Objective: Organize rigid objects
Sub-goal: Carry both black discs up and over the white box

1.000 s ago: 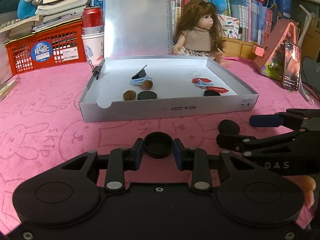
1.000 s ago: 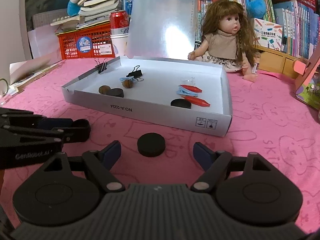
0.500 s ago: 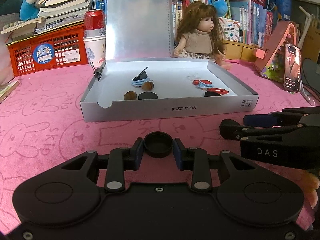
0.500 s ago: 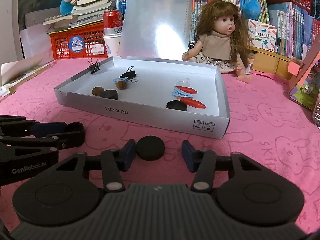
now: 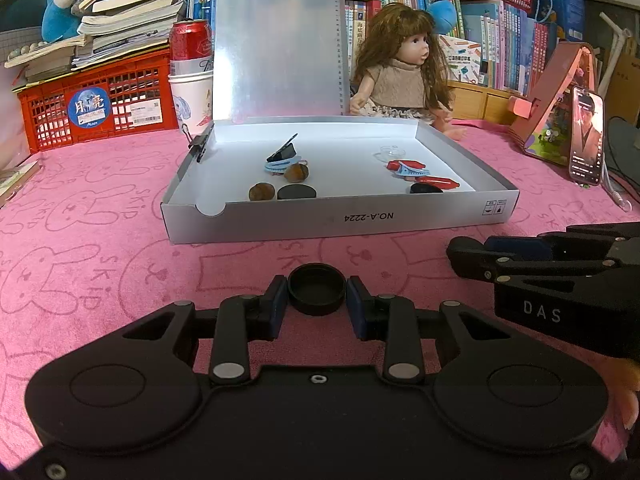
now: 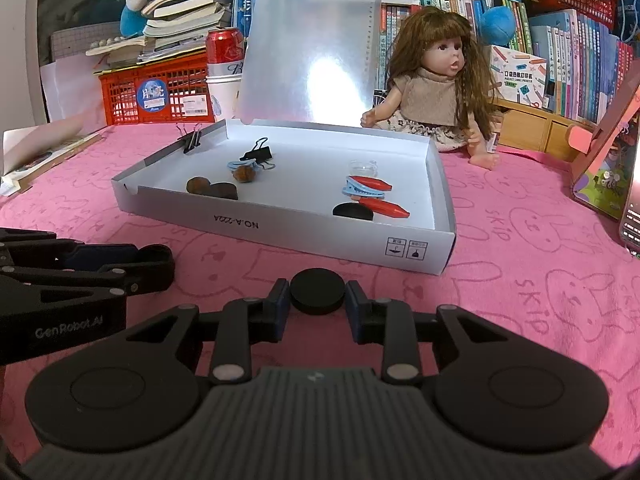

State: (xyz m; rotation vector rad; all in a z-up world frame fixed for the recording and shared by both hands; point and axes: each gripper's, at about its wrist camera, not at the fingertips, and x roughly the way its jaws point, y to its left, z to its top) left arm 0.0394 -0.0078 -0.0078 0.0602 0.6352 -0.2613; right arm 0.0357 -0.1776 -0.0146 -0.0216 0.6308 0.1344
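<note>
My left gripper [image 5: 317, 300] is shut on a round black cap [image 5: 316, 288], hollow side up, just above the pink cloth. My right gripper [image 6: 317, 300] is shut on a flat black disc [image 6: 317, 290], its blue pads pressing both sides. Each gripper shows side-on in the other's view: the right gripper [image 5: 472, 258] at the right, the left gripper [image 6: 160, 264] at the left. Beyond both lies an open white box [image 5: 340, 220], lid upright. It holds two black discs [image 5: 297, 192], brown nuts [image 5: 262, 192], binder clips and red and blue clips [image 5: 408, 168].
A doll [image 5: 400, 76] sits behind the box. At the back left are a red crate [image 5: 96, 100] under books and a can [image 5: 191, 46] in a cup. A phone [image 5: 586, 136] leans on a pink stand at the right. Bookshelves line the back.
The right gripper's jaws have closed from wide apart onto the black disc. The left gripper has kept still with its cap.
</note>
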